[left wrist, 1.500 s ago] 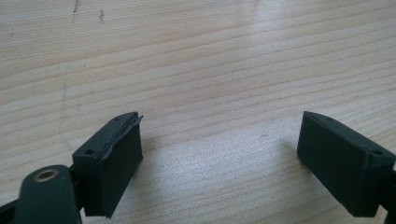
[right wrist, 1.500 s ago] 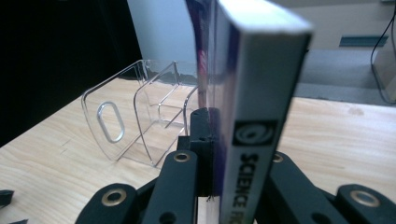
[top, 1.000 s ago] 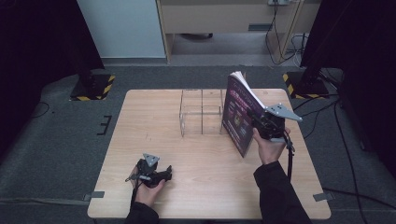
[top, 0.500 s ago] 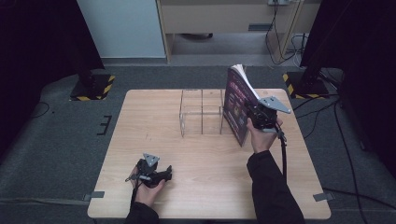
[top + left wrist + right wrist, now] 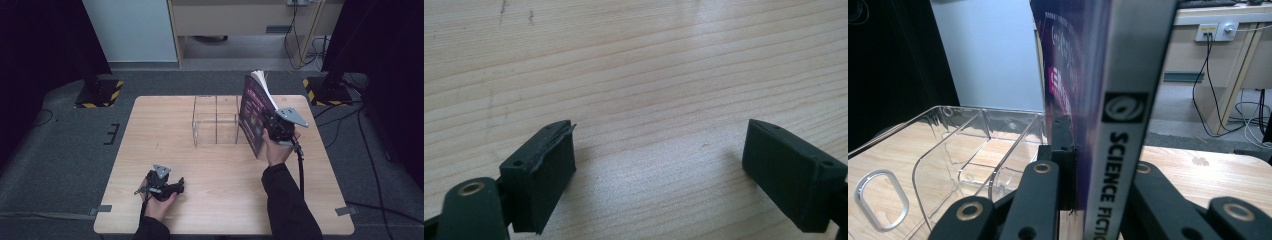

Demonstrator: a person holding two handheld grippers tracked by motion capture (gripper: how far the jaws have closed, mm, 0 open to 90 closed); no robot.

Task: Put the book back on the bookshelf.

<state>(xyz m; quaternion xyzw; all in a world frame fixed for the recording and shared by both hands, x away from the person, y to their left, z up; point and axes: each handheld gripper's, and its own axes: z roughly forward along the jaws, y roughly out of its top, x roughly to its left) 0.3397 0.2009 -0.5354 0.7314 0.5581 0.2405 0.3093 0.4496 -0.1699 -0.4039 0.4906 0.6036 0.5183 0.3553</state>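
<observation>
The right gripper [image 5: 274,126] is pinching the book [image 5: 254,115] by its spine, upright, just right of the clear rack [image 5: 215,120], likely for slotting in. The left gripper [image 5: 172,187] is resting on the near worktop [image 5: 210,175], fingers spread, empty.

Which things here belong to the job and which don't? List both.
In the job: purple paperback book with a grey spine; right gripper clamping it; clear plastic divided rack.
Just there: open left gripper; light wooden table; black-and-yellow striped stand bases.
</observation>
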